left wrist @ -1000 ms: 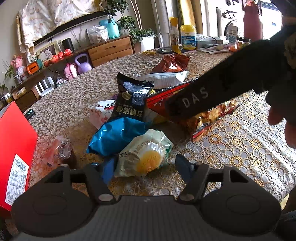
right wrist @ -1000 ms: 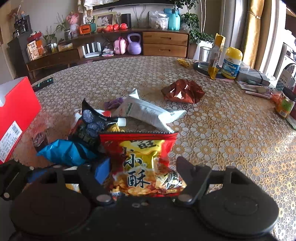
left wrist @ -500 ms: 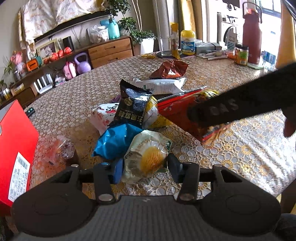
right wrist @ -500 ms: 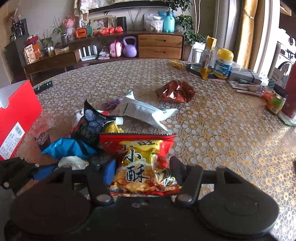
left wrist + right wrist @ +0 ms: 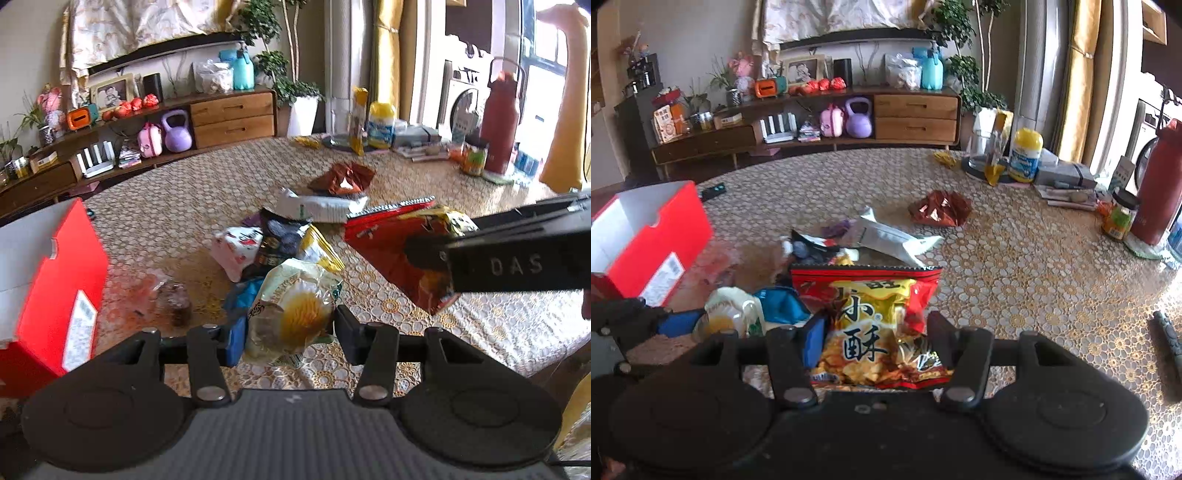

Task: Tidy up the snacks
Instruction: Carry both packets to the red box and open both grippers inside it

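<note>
Desk (image 5: 1015, 258), round and covered in a gold lace-patterned cloth, carries the open red cardboard box (image 5: 653, 236) at its left edge, and that box is the landmark the coming move seems to turn on. Right of the box, the left claw (image 5: 286, 325) is clamped on a pale puffed snack packet with a yellow centre (image 5: 291, 314); it is the nearer claw. Further right of the box, beyond the left claw, the right claw (image 5: 875, 339) grips a red and yellow crinkly crisp bag (image 5: 868, 321), its long axis running up along the fingers. Loose packets lie beyond both, also right of the box.
</note>
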Available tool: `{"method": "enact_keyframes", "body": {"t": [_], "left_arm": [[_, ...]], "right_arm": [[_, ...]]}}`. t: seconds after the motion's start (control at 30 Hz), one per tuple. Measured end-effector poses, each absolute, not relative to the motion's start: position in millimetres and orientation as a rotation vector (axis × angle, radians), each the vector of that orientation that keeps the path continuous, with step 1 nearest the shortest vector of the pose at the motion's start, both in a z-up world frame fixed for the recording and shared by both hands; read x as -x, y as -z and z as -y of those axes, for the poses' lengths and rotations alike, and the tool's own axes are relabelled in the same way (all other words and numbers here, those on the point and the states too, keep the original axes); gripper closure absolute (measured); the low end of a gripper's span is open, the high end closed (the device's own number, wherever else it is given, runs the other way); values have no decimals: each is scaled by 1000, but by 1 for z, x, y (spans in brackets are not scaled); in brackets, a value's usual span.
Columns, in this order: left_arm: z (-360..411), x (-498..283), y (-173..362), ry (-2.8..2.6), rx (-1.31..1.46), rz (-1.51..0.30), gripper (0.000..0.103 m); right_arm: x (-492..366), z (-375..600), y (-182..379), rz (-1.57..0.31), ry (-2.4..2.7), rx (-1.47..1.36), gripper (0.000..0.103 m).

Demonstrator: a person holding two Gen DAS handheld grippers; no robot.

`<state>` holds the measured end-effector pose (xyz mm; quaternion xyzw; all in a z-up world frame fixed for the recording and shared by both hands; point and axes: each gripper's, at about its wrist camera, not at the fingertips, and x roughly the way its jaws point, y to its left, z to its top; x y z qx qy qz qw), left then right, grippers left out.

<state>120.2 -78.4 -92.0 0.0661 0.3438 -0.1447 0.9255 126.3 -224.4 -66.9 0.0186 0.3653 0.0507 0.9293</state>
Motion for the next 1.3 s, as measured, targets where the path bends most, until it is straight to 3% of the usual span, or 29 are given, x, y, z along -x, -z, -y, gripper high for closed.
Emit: {"method": "enact_keyframes", "body": {"t": [0.67,1.3], "left_arm": [[-25,-100,9,162,26,-694,54],[-160,-129,-22,1,56,-719,53]], "right_arm": [[-99,145,-8,-660,-246,14,46],[-140,21,-37,-631,-415,88,46]]}}
